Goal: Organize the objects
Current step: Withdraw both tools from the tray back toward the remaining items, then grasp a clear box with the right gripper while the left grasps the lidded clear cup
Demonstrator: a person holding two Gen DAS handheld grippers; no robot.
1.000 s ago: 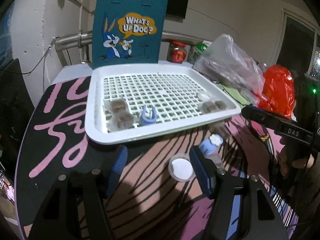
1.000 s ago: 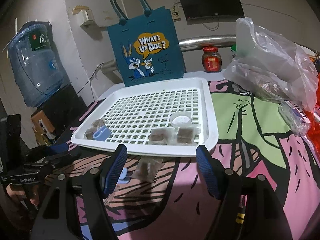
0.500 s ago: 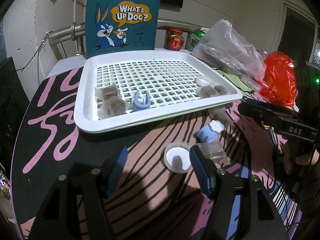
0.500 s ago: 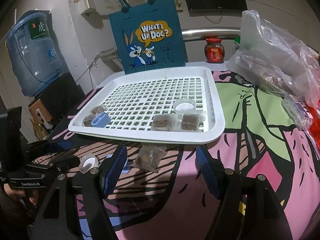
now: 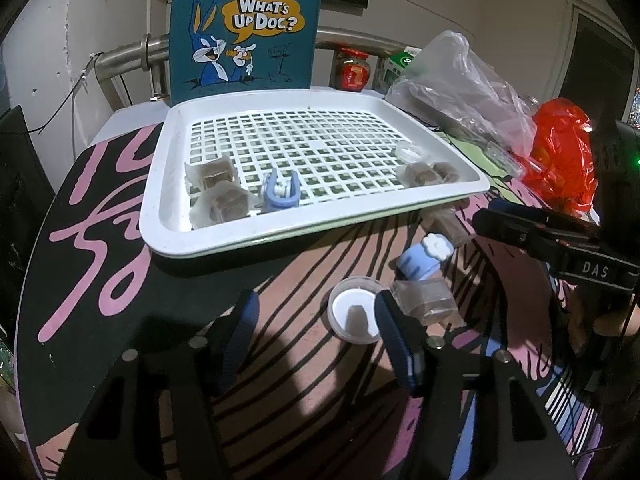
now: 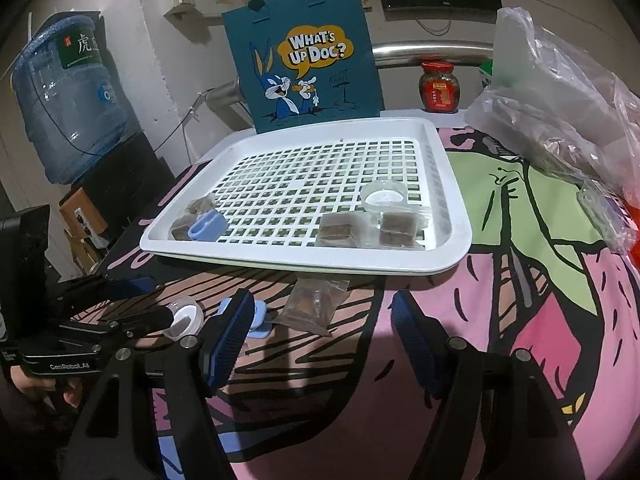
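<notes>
A white slotted tray (image 5: 168, 216) (image 6: 456, 240) holds several wrapped brown cubes (image 5: 224, 208), a blue clip (image 5: 280, 194) and a small clear cup (image 6: 382, 196). On the cloth in front of it lie a small white-bottomed cup (image 5: 354, 312) (image 6: 185, 317), a blue clip (image 5: 420, 258), a clear-wrapped cube (image 5: 426, 300) and a brown packet (image 6: 314, 304). My left gripper (image 5: 314, 328) is open and empty, its right finger beside the cup. My right gripper (image 6: 322, 332) is open and empty, just in front of the brown packet.
A teal "What's Up Doc?" bag (image 5: 244, 28) stands behind the tray. A red-lidded jar (image 6: 438, 88), clear plastic bags (image 6: 560, 92) and a red bag (image 5: 560, 160) sit at the right. A water bottle (image 6: 68, 96) stands off the table to the left.
Both grippers have moved forward and lower toward the loose items in front of the tray. The white cup now lies at my left gripper's right finger. Both stay open.
</notes>
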